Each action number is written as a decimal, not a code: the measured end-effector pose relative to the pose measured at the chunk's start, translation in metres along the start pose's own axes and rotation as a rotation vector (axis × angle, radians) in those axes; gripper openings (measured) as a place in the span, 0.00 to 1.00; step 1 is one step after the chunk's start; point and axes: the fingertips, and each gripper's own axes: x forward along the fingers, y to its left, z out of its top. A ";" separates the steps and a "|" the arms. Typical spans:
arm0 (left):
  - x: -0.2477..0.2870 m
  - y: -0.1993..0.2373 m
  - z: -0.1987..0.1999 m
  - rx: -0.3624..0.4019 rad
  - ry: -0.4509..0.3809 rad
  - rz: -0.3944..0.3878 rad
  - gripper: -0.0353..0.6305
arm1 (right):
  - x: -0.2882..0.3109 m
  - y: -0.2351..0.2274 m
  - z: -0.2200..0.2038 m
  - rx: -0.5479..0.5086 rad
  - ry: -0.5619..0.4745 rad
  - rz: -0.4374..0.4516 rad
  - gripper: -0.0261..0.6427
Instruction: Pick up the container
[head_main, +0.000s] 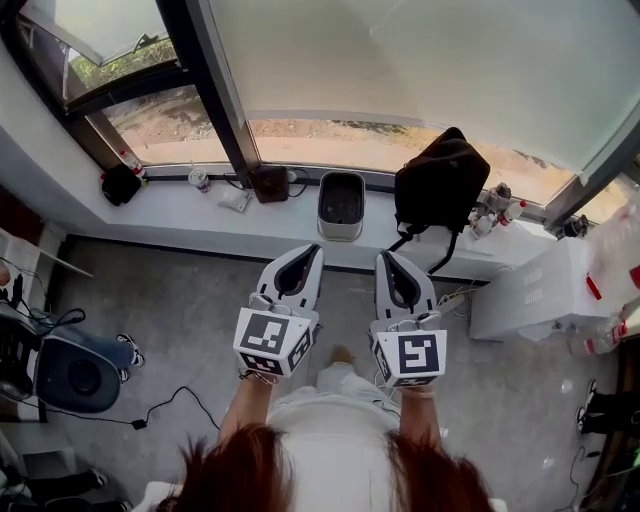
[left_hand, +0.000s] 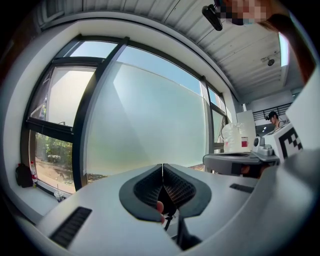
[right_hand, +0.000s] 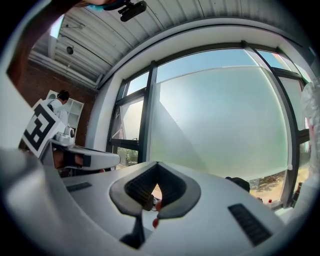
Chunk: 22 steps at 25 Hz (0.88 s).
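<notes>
Container (head_main: 341, 206) sits on white sill (head_main: 180, 215) at 12 o'clock, under big window (head_main: 420, 60); black bag (head_main: 440, 185) at its 3 o'clock. Left gripper (head_main: 310, 250) and right gripper (head_main: 386, 257) both closed, empty, over grey floor (head_main: 190, 310).

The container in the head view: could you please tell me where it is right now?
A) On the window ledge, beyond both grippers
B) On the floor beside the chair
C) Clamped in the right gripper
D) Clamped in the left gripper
A: the container stands on the window ledge, apart from the left gripper and the right gripper, whose jaws are both shut with nothing between them.
</notes>
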 end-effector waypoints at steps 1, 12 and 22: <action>0.007 0.001 0.000 0.001 -0.002 0.006 0.08 | 0.006 -0.005 -0.001 -0.001 -0.002 0.005 0.07; 0.047 0.012 -0.008 -0.001 0.005 0.086 0.08 | 0.043 -0.037 -0.025 -0.025 0.029 0.053 0.08; 0.064 0.017 -0.016 -0.017 0.012 0.095 0.08 | 0.060 -0.052 -0.045 0.007 0.045 0.048 0.08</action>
